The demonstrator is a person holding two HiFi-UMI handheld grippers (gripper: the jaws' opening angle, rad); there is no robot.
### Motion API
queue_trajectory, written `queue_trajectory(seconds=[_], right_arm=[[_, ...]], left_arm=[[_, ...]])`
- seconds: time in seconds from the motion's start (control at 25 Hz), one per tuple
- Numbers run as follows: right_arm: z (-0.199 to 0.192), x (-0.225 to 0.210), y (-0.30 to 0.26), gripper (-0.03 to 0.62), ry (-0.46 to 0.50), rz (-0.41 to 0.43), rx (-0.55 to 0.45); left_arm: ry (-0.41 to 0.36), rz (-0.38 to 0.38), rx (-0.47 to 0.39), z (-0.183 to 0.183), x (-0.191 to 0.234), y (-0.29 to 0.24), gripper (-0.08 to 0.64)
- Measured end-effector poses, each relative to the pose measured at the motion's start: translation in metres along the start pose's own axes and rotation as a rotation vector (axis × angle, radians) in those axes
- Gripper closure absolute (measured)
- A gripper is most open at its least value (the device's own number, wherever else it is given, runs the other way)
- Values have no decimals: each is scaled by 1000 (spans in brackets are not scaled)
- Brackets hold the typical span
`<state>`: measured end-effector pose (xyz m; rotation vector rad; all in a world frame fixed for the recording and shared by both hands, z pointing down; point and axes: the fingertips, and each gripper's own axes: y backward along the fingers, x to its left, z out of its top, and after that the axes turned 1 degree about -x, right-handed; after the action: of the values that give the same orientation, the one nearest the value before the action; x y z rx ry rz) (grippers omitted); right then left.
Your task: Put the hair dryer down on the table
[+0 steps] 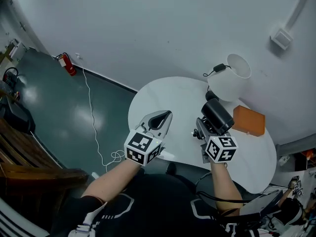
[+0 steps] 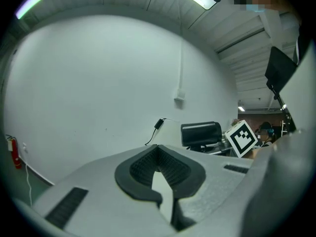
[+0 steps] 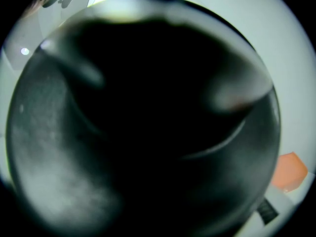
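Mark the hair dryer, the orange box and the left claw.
hair dryer (image 1: 217, 116): head view, on its black barrel.
orange box (image 1: 249, 120): head view, middle of its top face.
left claw (image 1: 167, 115): head view, at the tips of the closed jaws.

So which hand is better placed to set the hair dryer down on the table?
The right. Its gripper holds the black hair dryer over the white table. The left gripper is shut on nothing, off to the side.
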<state>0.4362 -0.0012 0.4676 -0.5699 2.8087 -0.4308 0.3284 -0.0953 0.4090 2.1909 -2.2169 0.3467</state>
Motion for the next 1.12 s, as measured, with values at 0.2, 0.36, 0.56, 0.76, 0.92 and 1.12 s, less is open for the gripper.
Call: queue_trajectory(seconds=[0.2, 0.36, 0.56, 0.76, 0.92, 1.12], right_arm=[[-18, -6, -19, 311, -9, 79, 76], [-27, -16, -32, 311, -7, 120, 111], [-39, -19, -52, 311, -9, 188, 159], [-53, -19, -68, 311, -11, 255, 221], [-64, -12, -82, 311, -5, 314, 270], [-77, 4, -100, 313, -6, 389, 321]], left_arm=[[35, 82, 9, -5, 6, -1, 554], [25, 114, 15, -15, 6, -10, 554], [39, 167, 53, -37, 13, -19, 554], [69, 204, 88, -56, 15, -22, 554], [103, 256, 102, -67, 22, -16, 554], [130, 314, 114, -77, 31, -4, 554]])
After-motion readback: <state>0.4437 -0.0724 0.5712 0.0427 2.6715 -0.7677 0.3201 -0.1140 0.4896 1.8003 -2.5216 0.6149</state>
